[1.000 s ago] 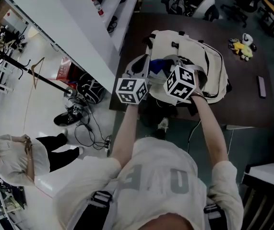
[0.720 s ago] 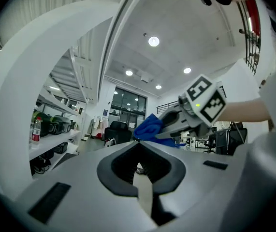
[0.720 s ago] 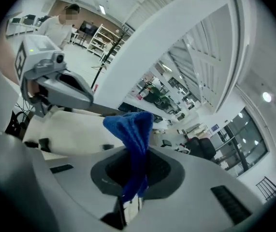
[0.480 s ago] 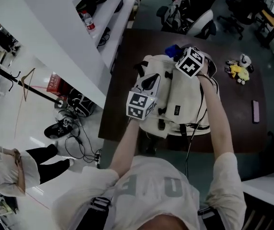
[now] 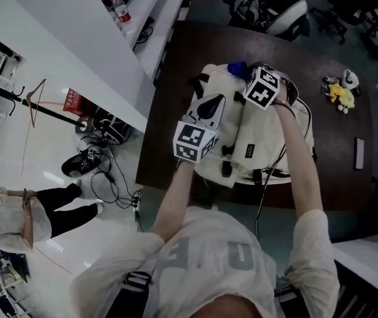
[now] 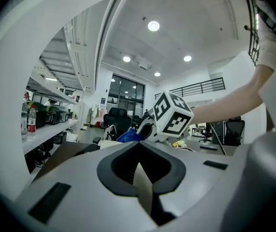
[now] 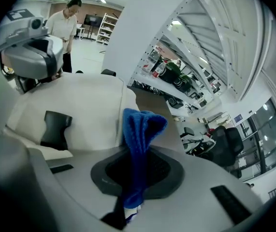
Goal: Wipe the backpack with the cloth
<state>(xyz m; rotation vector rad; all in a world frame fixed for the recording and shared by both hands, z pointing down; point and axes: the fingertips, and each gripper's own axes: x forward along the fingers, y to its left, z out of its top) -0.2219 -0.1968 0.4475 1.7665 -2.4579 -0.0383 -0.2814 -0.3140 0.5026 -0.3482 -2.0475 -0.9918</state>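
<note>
Dim head view; ceiling lights glare; fisheye edges warped, vignetted.

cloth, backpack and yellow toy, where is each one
cloth (image 7: 140, 139): right gripper view, on the blue bunch standing up between the jaws.
backpack (image 5: 251, 128): head view, on its cream front panel.
toy (image 5: 337, 93): head view, on its yellow part.

Cloth (image 5: 236, 67) mostly behind the right gripper (image 5: 249, 75) in the head view.

We saw a fuzzy blue cloth (image 7: 138, 129), a smooth cream fabric backpack (image 5: 256, 136), a dark matt worktop (image 5: 337, 58) and a matt grey plastic right tool (image 7: 133, 192).
</note>
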